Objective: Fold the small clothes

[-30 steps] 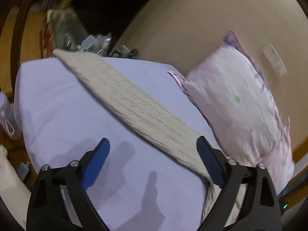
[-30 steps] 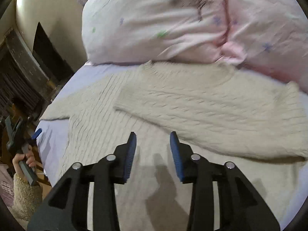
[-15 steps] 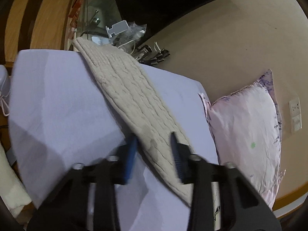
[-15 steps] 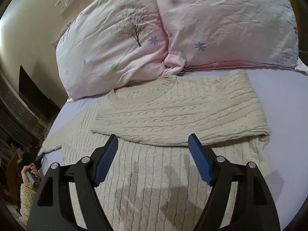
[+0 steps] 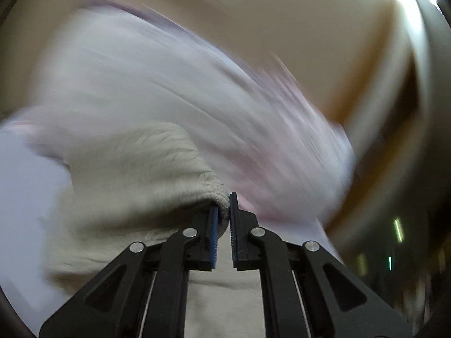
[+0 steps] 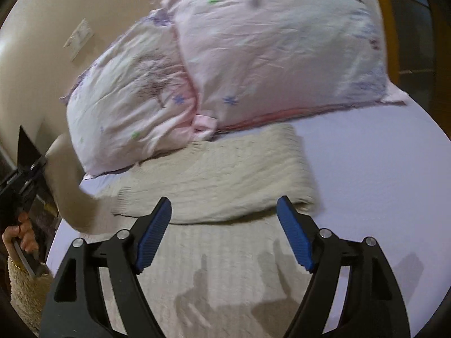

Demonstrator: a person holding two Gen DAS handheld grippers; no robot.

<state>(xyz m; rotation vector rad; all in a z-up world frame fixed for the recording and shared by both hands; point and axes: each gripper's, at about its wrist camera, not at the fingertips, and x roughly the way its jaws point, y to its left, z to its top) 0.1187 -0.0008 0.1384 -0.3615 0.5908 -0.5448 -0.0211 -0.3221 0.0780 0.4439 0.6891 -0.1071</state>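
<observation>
Sweater (image 6: pixel 214 253): cream cable-knit, spread on the lilac bed sheet (image 6: pixel 375 174); body lies under the right gripper, one sleeve (image 6: pixel 225 186) folded flat across the chest just below the pillows. Other sleeve (image 6: pixel 67 186) is off the sheet, raised at the left edge of the right wrist view, blurred. Two pale pink printed pillows (image 6: pixel 253 64) sit side by side at the head of the bed, touching the sweater's collar edge. Right gripper (image 6: pixel 224 233): jaws spread wide, nothing between them, hovering above the sweater body. Left gripper (image 5: pixel 222 222): jaws nearly closed, pinching the ribbed sleeve cuff (image 5: pixel 221 197); background heavily smeared. Left hand (image 6: pixel 19 233) grips the tool handle.
</observation>
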